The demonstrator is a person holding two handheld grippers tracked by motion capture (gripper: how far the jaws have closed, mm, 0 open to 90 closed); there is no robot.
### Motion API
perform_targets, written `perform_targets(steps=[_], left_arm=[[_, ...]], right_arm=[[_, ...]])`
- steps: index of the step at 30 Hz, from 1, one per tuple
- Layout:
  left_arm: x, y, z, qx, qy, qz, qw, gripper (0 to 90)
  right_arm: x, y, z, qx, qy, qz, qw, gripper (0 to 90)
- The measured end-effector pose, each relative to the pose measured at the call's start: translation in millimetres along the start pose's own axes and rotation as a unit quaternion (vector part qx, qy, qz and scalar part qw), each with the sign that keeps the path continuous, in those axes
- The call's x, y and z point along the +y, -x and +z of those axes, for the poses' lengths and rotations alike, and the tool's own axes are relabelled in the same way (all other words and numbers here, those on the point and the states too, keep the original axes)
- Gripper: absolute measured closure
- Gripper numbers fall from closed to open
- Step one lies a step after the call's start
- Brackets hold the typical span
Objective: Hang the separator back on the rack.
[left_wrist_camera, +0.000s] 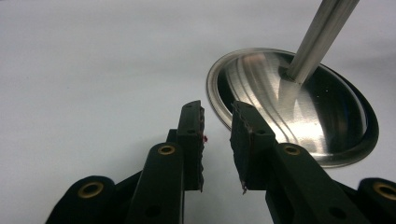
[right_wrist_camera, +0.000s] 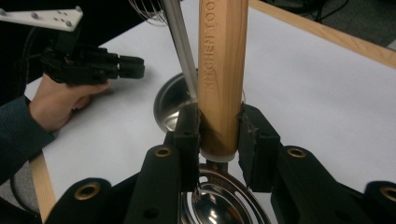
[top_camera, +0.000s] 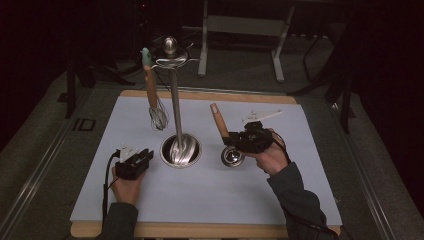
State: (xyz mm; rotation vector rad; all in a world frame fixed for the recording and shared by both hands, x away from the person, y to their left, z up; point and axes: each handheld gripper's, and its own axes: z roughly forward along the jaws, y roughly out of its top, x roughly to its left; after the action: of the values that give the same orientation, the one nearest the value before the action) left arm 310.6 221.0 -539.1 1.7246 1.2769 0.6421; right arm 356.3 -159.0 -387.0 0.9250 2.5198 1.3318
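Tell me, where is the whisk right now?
In the high view the whisk hangs from the top of the metal stand, on the stand's left side, above the back of the white mat, with its wire end pointing down.

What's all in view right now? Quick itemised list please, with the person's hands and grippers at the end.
utensil stand: 1, polished steel, round base at mat centre, tall pole with hooks on top
whisk: 1, wooden handle with pale green tip, wire head, hanging from a hook on the stand's left
ladle: 1, wooden handle, steel bowl resting on the mat, right of the stand
mat: 1, pale grey-white, covering the table
table: 1, light wood edge
left gripper: 1, black, fingers open, empty, beside the stand's base
right gripper: 1, black, fingers closed on the ladle's handle
hands: 2, dark sleeves
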Motion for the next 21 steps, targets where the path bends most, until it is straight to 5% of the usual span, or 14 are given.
perform_targets(steps=[21], left_arm=[[0.0, 0.1, 0.0, 0.001, 0.000, 0.000, 1.0000, 74.1]], right_arm=[[21.4, -10.3, -7.8, 0.006, 0.027, -0.018, 0.9994, 71.2]])
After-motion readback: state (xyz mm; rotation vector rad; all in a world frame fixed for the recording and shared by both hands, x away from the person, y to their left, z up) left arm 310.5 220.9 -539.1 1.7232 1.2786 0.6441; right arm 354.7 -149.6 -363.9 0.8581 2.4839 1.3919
